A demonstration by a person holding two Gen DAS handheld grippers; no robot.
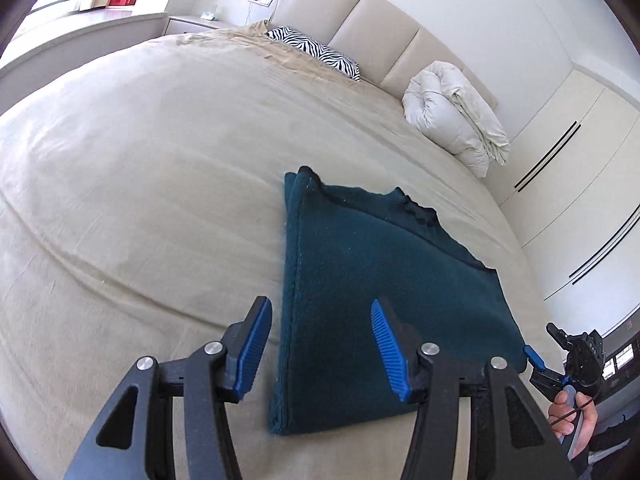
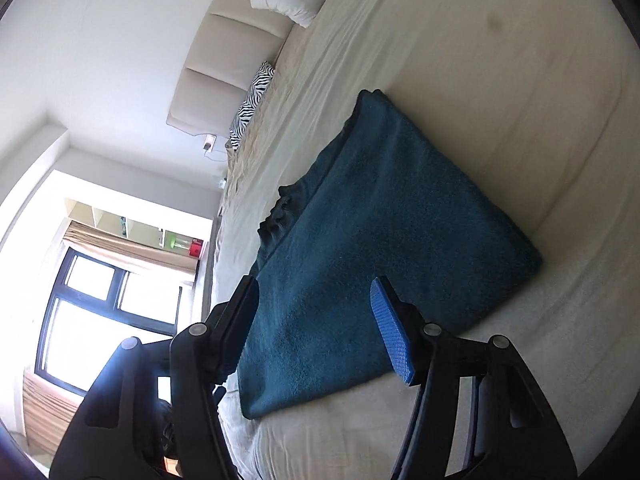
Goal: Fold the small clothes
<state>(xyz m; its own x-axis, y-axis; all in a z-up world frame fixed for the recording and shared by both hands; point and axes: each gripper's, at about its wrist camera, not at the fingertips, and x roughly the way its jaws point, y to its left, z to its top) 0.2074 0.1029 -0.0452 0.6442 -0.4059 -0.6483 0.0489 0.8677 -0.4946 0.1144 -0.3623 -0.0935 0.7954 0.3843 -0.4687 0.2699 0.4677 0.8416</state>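
Nearby: zebra pillow (image 1: 316, 51), rolled duvet (image 1: 456, 120) beyond folded teal garment (image 1: 372, 280).

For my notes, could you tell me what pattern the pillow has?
Black-and-white zebra stripes; the pillow shows best in the left wrist view.

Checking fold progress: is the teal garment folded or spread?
Folded. The teal garment lies on the bed as a compact doubled slab, layered edges showing along its left side; neither gripper touches it.

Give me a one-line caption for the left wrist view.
Open left gripper hovers over a folded teal garment on the beige bed.
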